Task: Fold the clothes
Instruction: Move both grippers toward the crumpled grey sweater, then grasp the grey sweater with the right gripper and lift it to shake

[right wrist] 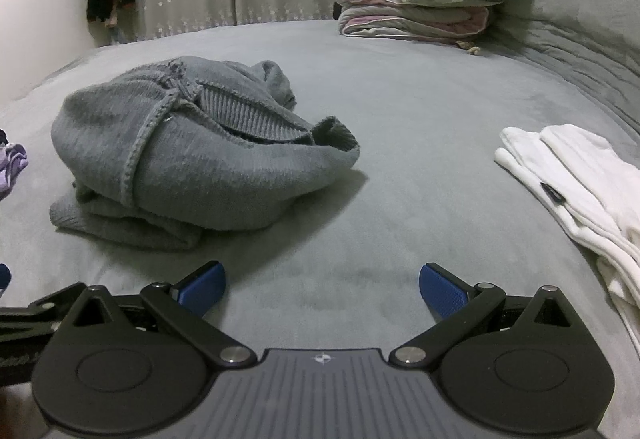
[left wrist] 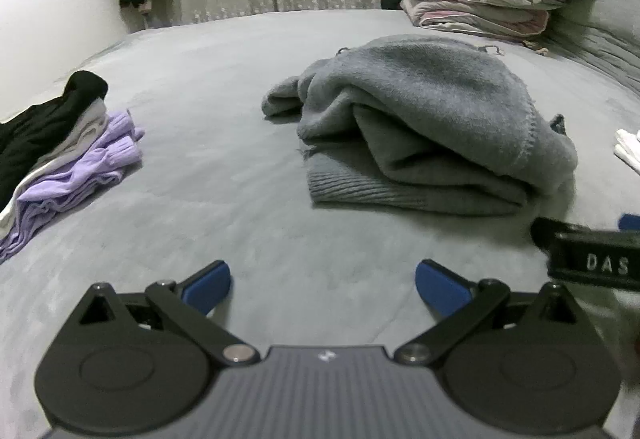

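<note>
Two grippers hang over the grey bed cover (left wrist: 224, 167), both with jaws spread wide and nothing between the blue pads: the left gripper (left wrist: 323, 281) and the right gripper (right wrist: 322, 285) each face bare fabric, pitched down toward it. By my reading this is the approach step, before any garment is taken up. The piece in hand looks to be the grey knit sweater (left wrist: 420, 127), lying rumpled at about one o'clock in the left wrist view and at about ten o'clock in the right wrist view (right wrist: 192, 151), so it sits between the two tools and a little ahead of them. It is bunched on itself, with a ribbed hem poking out at the near bottom edge, a ribbed band showing on top and a sleeve trailing off at the far side; no flat panel is laid out. The next move likely calls for each gripper to find an edge or shoulder and spread the sweater flat. A stack of folded clothes (left wrist: 60, 159), black over lilac, rests at nine o'clock, and a white garment (right wrist: 580, 191) at three o'clock.
</note>
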`<state>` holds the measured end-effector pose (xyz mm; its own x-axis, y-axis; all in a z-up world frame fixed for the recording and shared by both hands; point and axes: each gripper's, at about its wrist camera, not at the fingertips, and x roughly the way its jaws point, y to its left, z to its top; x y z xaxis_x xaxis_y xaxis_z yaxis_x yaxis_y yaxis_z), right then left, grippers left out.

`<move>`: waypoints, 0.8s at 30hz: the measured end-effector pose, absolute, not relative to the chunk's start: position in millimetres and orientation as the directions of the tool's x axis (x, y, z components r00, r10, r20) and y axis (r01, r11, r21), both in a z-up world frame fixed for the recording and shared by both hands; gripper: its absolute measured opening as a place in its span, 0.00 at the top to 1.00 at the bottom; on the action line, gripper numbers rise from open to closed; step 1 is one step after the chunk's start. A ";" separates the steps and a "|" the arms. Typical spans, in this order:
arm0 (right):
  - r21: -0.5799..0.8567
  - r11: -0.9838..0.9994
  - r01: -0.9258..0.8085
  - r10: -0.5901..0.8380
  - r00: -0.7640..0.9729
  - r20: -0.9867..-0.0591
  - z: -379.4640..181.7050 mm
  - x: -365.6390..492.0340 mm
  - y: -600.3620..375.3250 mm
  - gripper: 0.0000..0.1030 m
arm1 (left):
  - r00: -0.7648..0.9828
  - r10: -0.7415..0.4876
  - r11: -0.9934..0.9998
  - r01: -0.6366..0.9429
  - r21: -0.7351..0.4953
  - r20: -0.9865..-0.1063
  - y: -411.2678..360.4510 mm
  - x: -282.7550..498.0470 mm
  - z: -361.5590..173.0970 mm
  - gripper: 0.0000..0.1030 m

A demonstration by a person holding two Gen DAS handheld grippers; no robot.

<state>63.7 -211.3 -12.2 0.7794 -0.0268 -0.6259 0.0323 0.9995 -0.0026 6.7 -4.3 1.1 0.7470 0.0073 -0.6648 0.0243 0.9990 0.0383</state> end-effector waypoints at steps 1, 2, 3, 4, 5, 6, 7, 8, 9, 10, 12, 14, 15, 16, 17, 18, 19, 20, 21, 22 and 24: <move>0.002 1.000 0.025 -0.018 0.779 -0.627 -12.4 66.8 -212.5 0.00 | 0.746 0.004 0.999 0.030 0.039 -0.666 -4.2 6.9 1.2 0.00; 0.007 1.000 0.018 -0.009 0.778 -0.628 -12.5 70.1 -213.7 0.00 | 0.746 -0.001 0.999 0.035 0.037 -0.666 -3.6 7.7 1.0 0.00; 0.006 1.000 0.011 -0.005 0.776 -0.630 -12.5 72.9 -214.0 0.00 | 0.746 -0.007 0.999 0.039 0.034 -0.665 -2.9 8.5 0.8 0.00; 0.003 1.000 0.005 -0.002 0.774 -0.633 -12.5 75.5 -213.8 0.00 | 0.746 -0.012 0.999 0.041 0.028 -0.666 -2.2 9.3 0.5 0.00; 0.000 1.000 -0.002 0.002 0.773 -0.635 -12.4 78.1 -213.6 0.00 | 0.747 -0.015 0.999 0.041 0.024 -0.665 -1.6 9.6 0.4 0.00; -0.008 1.000 -0.005 -0.001 0.772 -0.636 -12.3 79.2 -212.3 0.00 | 0.748 -0.015 0.999 0.042 0.024 -0.664 -1.5 9.4 0.4 0.00; -0.024 1.000 -0.008 -0.009 0.770 -0.638 -11.5 79.8 -209.7 0.00 | 0.748 -0.015 0.999 0.042 0.025 -0.663 -1.6 9.2 0.3 0.00; -0.045 0.999 -0.015 -0.017 0.766 -0.643 -9.6 81.2 -206.3 0.00 | 0.747 -0.016 0.999 0.043 0.025 -0.664 -1.6 9.3 0.8 0.00; -0.067 0.997 -0.025 -0.025 0.759 -0.650 -7.2 82.8 -202.9 0.00 | 0.743 -0.018 0.999 0.046 0.025 -0.669 -1.3 9.9 1.7 0.00; -0.074 0.996 -0.047 -0.013 0.753 -0.658 -3.6 84.2 -200.3 0.00 | 0.732 -0.023 0.998 0.056 0.027 -0.680 -1.0 11.6 3.9 0.00; -0.058 0.995 -0.086 0.026 0.749 -0.662 5.4 85.1 -196.2 0.00 | 0.686 -0.046 0.995 0.099 0.030 -0.726 1.3 18.4 12.3 0.00; -0.023 0.996 -0.081 0.047 0.767 -0.640 14.0 81.9 -193.8 0.00 | 0.621 -0.084 0.989 0.148 0.011 -0.780 6.2 27.3 23.2 0.00; -0.001 0.996 -0.084 0.064 0.774 -0.630 18.8 81.1 -192.8 0.00 | 0.612 -0.102 0.988 0.156 -0.007 -0.784 11.0 30.2 28.6 0.00; 0.022 0.996 -0.090 0.084 0.778 -0.623 22.6 81.3 -191.5 0.00 | 0.612 -0.121 0.987 0.159 -0.028 -0.781 16.7 32.6 34.0 0.00; 0.041 0.995 -0.096 0.101 0.778 -0.620 25.3 82.8 -190.5 0.00 | 0.628 -0.120 0.989 0.141 -0.039 -0.769 22.2 33.7 38.1 0.00; 0.053 0.994 -0.097 0.109 0.777 -0.621 26.8 85.8 -189.6 0.00 | 0.647 -0.104 0.993 0.112 -0.040 -0.756 26.8 34.7 40.9 0.00; 0.056 0.994 -0.093 0.108 0.772 -0.626 26.6 90.3 -188.4 0.00 | 0.644 -0.091 0.995 0.097 -0.038 -0.760 30.0 37.6 42.0 0.00; 0.057 0.994 -0.088 0.104 0.767 -0.633 25.8 95.3 -186.9 0.00 | 0.634 -0.081 0.996 0.086 -0.034 -0.769 32.9 41.2 42.6 0.00; 0.053 0.995 -0.088 0.102 0.761 -0.640 25.0 100.2 -184.9 0.00 | 0.616 -0.088 0.995 0.090 -0.041 -0.783 35.3 45.2 42.9 0.00; 0.048 0.994 -0.099 0.107 0.757 -0.644 25.2 104.8 -182.4 0.04 | 0.604 -0.101 0.994 0.092 -0.057 -0.790 38.7 48.7 43.7 0.00; 0.036 0.989 -0.146 0.135 0.756 -0.641 30.5 115.1 -178.7 0.29 | 0.596 -0.119 0.993 0.080 -0.088 -0.794 46.3 53.8 46.1 0.00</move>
